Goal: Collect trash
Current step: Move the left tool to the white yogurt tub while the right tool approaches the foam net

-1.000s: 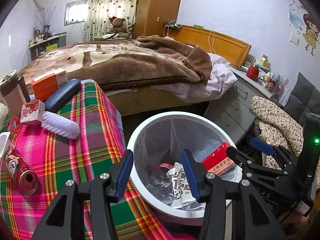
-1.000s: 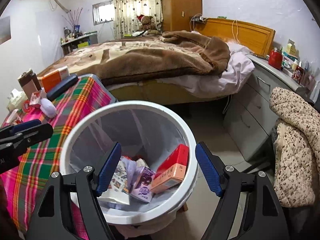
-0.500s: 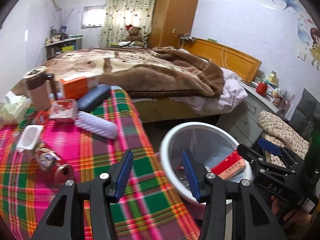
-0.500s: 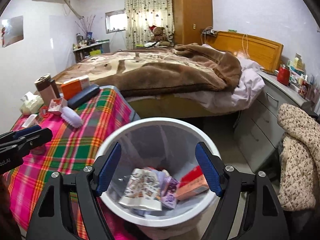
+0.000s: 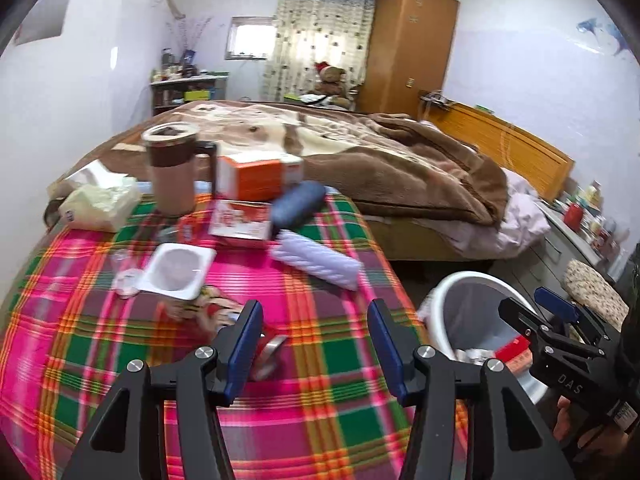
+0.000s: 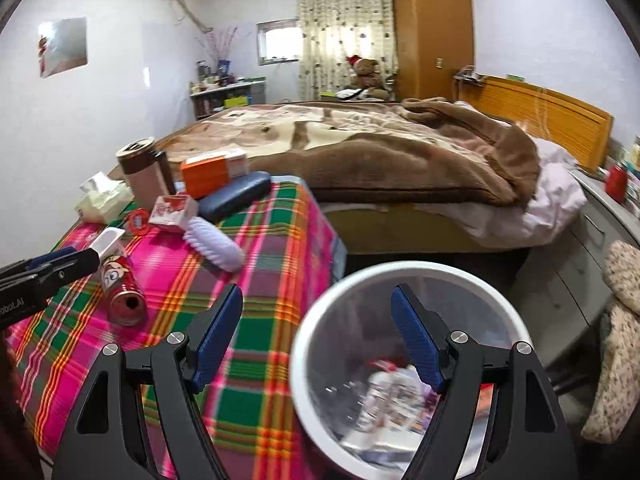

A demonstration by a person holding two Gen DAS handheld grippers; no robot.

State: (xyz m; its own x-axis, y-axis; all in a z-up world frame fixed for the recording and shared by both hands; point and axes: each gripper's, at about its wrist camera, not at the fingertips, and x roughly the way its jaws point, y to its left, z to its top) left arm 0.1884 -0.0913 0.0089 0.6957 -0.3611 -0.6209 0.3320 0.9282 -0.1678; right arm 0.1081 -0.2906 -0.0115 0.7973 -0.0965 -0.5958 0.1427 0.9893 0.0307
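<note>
A white trash bin (image 6: 404,276) with wrappers and a red box inside stands on the floor beside the plaid-covered table (image 6: 260,360); it also shows in the left wrist view (image 5: 468,284). My left gripper (image 5: 316,340) is open and empty above the table, just right of a red drink can (image 5: 268,356) lying on its side. The can also shows in the right wrist view (image 6: 120,288). My right gripper (image 6: 316,344) is open and empty over the bin's left rim. An empty white tray cup (image 5: 176,272) lies further back.
On the table stand a brown jug (image 5: 172,172), an orange box (image 5: 256,178), a blue case (image 5: 296,208), a white ribbed pouch (image 5: 316,260), a small red-white carton (image 5: 240,224) and a tissue pack (image 5: 100,204). A bed (image 5: 360,152) lies behind, drawers (image 6: 580,264) at right.
Both grippers have swung left and back from the bin toward the table. The left gripper now hovers over the cloth next to the can. Both stay open.
</note>
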